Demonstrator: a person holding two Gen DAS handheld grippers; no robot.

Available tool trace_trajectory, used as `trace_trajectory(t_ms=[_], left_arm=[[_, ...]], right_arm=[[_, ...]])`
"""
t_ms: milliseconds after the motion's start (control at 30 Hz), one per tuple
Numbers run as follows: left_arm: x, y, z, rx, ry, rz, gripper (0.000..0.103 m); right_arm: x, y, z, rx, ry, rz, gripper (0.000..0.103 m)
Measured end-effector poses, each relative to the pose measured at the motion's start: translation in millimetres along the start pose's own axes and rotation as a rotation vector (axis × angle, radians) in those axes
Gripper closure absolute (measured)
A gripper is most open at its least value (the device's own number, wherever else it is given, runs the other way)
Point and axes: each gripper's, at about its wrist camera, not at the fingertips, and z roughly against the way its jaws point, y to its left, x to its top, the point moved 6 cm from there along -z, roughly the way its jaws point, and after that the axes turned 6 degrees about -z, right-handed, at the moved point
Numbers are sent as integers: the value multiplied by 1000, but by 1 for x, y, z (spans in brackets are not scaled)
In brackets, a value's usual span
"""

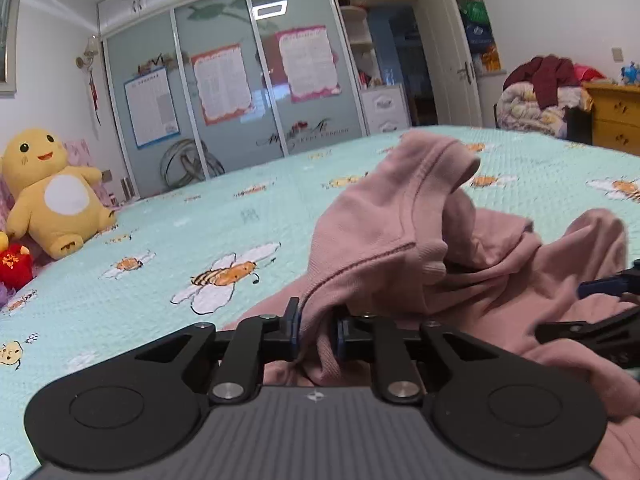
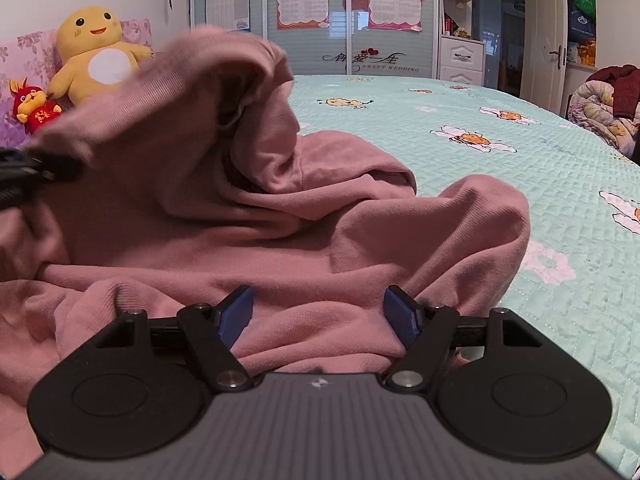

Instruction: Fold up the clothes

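A crumpled pink garment [image 1: 380,232] lies on the mint bed cover with bee prints [image 1: 160,240]. One part of it is lifted into a peak. In the left wrist view my left gripper [image 1: 317,330] is shut on a bunched fold of this garment, with cloth pinched between the blue pads. The right gripper [image 1: 600,312] shows at the right edge, low over the cloth. In the right wrist view my right gripper [image 2: 320,312] stands open, its blue pads wide apart, with the pink garment [image 2: 320,220] lying between and under them. The left gripper [image 2: 24,172] is blurred at the left edge, against the raised cloth.
A yellow plush toy [image 1: 52,196] and a small red one [image 1: 14,264] sit at the bed's head on the left. Beyond the bed stand a sliding-door wardrobe [image 1: 224,92], a heap of bedding and clothes [image 1: 540,96] and a yellow dresser [image 1: 616,116].
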Motion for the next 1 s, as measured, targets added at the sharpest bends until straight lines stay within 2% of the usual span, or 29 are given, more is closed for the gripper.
trace_trajectory(t_ms=[167,267,400,500,633,667,767,900,1000], left_arm=[[0,-2,43,-47,-36,26,87],[-7,-13,61,-87,-30,-5,87],[-26,-22,63,-92,11,-53,86],[-36,-23,59,-82,44,-54,82],[-38,-29,51,-37,73,-113,38],[-37,-30,50,-24,73,-128,31],[-40,-31,47,-14,77,-158,25],[-40,-31,40,-1,71,-189,22],[-41,-34,38,15,60,-211,20]], right_arm=[[0,0,-1,2,0,0,30],[1,-1,-1,2,1,0,30],[1,0,0,3,-1,-9,30],[4,-3,3,31,-2,-79,30],[9,-16,8,115,-17,-248,30],[10,-21,9,137,-22,-293,30],[11,-29,8,172,-28,-372,30],[14,-22,8,168,-32,-345,30],[20,-17,14,161,-89,-316,30]])
